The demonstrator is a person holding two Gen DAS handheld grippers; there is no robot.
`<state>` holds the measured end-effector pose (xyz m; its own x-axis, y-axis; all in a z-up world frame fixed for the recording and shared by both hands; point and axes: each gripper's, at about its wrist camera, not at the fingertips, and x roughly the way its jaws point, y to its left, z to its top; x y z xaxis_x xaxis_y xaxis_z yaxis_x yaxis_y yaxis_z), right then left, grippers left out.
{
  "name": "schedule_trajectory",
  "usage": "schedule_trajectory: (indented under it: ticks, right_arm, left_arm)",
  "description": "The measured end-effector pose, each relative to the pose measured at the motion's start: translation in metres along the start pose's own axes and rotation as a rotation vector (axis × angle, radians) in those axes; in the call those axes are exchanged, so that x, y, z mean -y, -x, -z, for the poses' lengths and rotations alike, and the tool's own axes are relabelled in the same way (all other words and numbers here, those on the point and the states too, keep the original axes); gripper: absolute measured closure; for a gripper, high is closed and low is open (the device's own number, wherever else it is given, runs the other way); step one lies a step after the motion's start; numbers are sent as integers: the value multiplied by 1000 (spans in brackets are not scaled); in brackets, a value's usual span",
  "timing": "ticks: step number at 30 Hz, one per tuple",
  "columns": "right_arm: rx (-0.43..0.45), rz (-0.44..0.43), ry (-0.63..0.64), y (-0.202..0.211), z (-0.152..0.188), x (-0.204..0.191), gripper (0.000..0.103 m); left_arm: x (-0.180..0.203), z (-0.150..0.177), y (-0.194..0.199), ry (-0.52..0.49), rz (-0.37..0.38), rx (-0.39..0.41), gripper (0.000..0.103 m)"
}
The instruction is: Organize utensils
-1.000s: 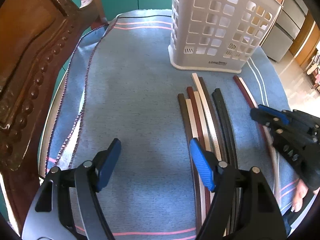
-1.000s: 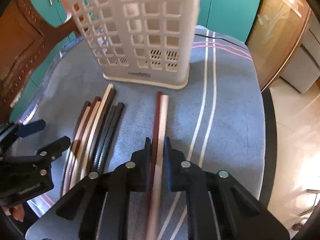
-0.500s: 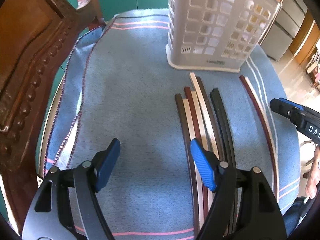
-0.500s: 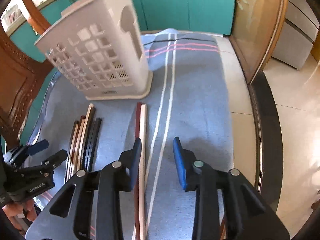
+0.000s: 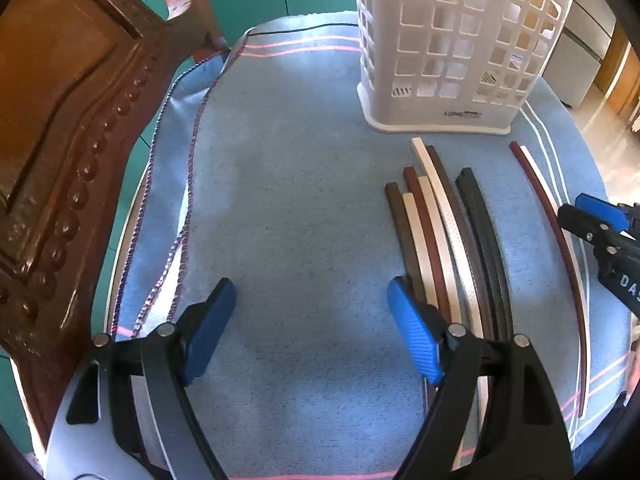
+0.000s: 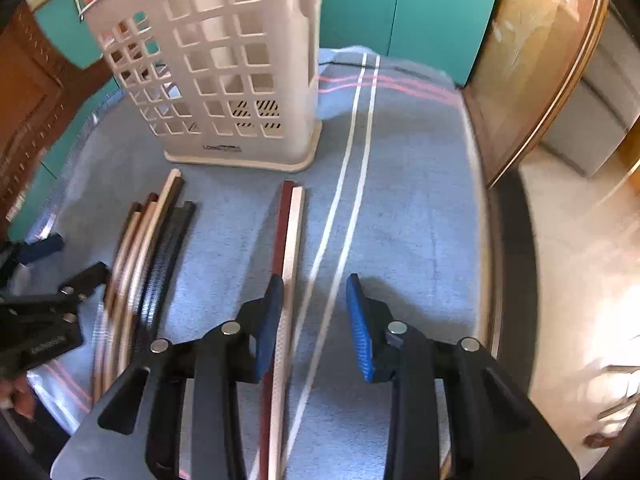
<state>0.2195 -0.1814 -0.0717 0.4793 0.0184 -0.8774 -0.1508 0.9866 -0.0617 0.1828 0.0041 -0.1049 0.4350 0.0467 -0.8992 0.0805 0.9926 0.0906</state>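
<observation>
Round surface draped in a blue cloth (image 5: 304, 208) with pink and white stripes. Carved dark wooden furniture (image 5: 60, 128) stands at its left edge; teal cabinet doors (image 6: 404, 12) rise beyond the far edge. Right of the surface, a sunlit pale tiled floor (image 6: 580, 264) and a grey cabinet (image 6: 592, 128).

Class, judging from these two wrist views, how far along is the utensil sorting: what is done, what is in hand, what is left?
Done: nothing visibly; no stick shows inside the white basket.
In hand: nothing. The right claw and the left claw are both open.
Left: the separated pair of sticks and the bundle of sticks lie on the blue cloth.
</observation>
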Motion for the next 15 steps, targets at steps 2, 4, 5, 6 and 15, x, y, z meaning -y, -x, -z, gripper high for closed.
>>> schedule_trajectory:
  ticks: [2, 4, 5, 6, 15]
  right_arm:
    - [-6, 1, -22, -1, -3, 2, 70]
    - [-21, -75, -49, -2, -5, 7, 71]
    - [-29, -109, -47, -4, -6, 7, 71]
    - [-56, -133, -21, -8, -5, 2, 70]
    - [52, -248, -72, 27, -6, 5, 91]
  left_arm:
    - [-2, 0, 0, 12, 11, -4, 24]
    - [-3, 1, 1, 17, 34, -5, 24]
    - [-2, 1, 1, 15, 43, -4, 24]
    - [-1, 1, 1, 10, 44, -3, 24]
    - [5, 5, 7, 7, 43, 1, 24]
